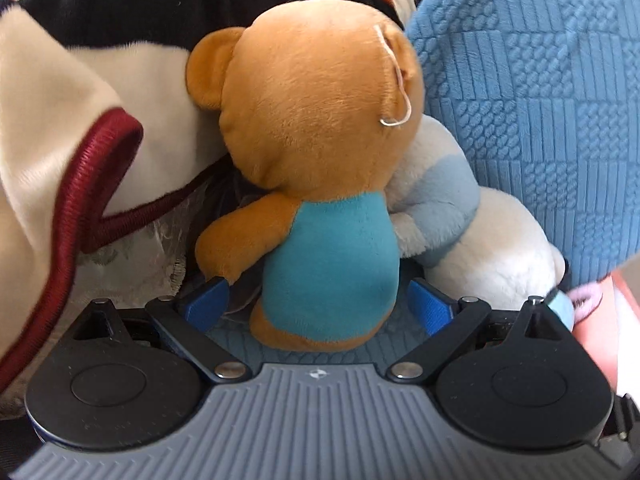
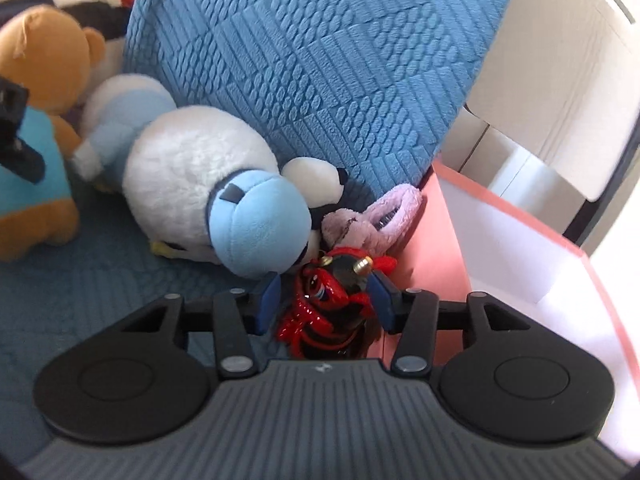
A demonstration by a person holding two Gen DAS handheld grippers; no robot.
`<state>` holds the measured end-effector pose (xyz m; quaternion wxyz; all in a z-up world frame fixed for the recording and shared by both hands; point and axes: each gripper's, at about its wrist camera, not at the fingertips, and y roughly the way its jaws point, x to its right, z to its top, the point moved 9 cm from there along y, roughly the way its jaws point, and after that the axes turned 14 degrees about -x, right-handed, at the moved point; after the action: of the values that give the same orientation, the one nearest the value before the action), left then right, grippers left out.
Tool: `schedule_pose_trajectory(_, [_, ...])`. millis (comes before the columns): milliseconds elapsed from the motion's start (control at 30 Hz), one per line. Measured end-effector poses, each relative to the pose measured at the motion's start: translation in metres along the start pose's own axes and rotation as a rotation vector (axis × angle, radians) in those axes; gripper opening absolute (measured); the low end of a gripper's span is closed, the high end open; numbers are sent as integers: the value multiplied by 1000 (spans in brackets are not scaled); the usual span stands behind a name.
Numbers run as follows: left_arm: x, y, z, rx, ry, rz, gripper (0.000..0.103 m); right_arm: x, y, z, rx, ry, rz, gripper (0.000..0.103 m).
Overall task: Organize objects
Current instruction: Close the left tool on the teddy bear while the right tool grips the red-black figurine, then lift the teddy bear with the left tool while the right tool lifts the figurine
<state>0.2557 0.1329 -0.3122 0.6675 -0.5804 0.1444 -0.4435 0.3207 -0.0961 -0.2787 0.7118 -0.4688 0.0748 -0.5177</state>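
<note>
Left fingers (image 1: 224,300) wide astride bear (image 1: 320,184), right fingers (image 2: 270,300) flanking red toy (image 2: 320,304), blue quilt (image 2: 320,60).

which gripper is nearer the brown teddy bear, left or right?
Left. The left gripper straddles the brown teddy bear, one finger at each side of its body. The right gripper is off beside the pink box, around a red and black toy.

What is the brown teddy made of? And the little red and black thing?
The brown teddy looks like soft, short plush fabric: fuzzy and matte, with a stitched seam down its head. The little red and black thing looks like hard, glossy plastic, since bright light spots shine on it; I can't be certain.
</note>
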Motion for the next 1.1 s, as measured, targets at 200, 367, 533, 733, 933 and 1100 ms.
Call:
schedule_pose_trajectory(200, [-7, 15, 3, 4, -72, -7, 97, -5, 8, 2, -10, -79, -95, 52])
schedule_pose_trajectory(367, [-4, 27, -3, 2, -60, -22, 94, -1, 15, 4, -25, -74, -127, 54])
schedule_pose_trajectory(533, [-1, 30, -2, 14, 3, -22, 87, -6, 20, 5, -39, -80, -118, 53])
schedule_pose_trajectory(733, [-5, 24, -5, 34, 25, -64, 77, -9, 18, 9, -44, -58, -123, 51])
schedule_pose_trajectory(933, [-3, 8, -20, 55, 63, -94, 73, -10, 2, 9, -36, -16, -81, 51])
schedule_pose_trajectory(1100, [-2, -17, -37, 54, 85, -113, 71, -12, -22, 1, -12, 0, -12, 51])
